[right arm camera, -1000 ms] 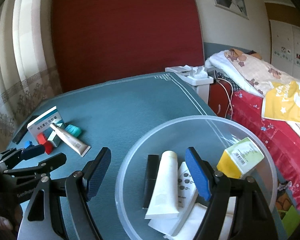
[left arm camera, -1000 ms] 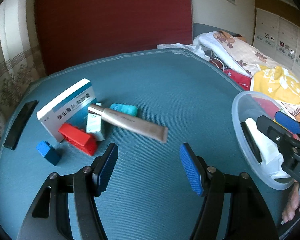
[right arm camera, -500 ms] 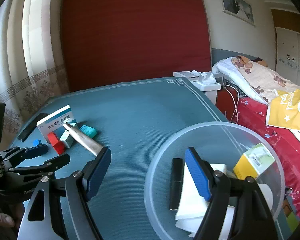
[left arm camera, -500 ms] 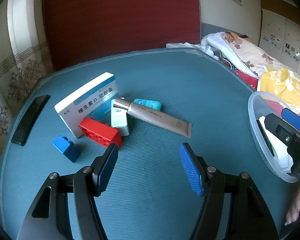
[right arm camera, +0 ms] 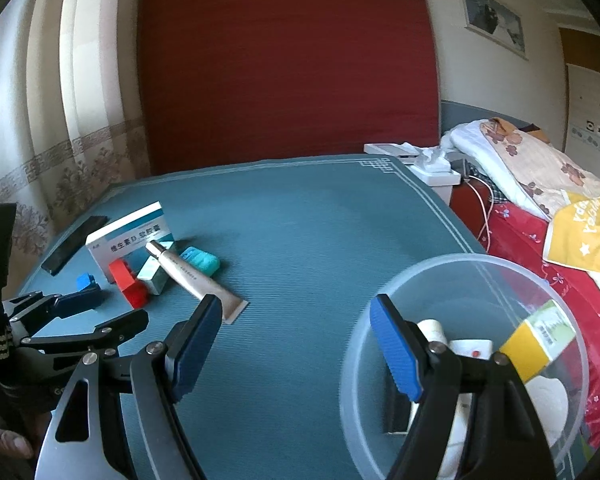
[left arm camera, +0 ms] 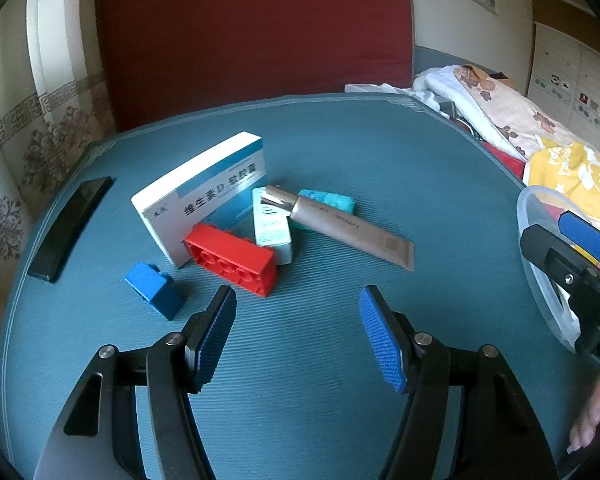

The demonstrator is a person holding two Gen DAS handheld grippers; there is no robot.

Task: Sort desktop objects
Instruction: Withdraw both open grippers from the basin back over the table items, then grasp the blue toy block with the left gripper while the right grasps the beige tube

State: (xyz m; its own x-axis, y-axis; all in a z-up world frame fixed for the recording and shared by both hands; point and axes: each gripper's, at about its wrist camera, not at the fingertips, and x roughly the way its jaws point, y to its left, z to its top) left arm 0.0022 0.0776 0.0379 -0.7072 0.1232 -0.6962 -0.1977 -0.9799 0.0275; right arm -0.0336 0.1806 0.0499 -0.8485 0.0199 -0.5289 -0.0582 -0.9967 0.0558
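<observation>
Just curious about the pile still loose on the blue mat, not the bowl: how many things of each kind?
Boxes: 2, the big white-and-blue box and the small box
Toy bricks: 2, red brick and blue brick
Tubes: 1, beige tube
Teal things: 1, teal piece
Black bars: 1, black bar
Total: 7

Left claw (left arm camera: 298, 334) open and empty above the teal counter (left arm camera: 340, 152); beyond it lie a red brick (left arm camera: 232, 258), blue block (left arm camera: 154, 290), medicine box (left arm camera: 204, 194) and beige tube (left arm camera: 340, 226).
</observation>
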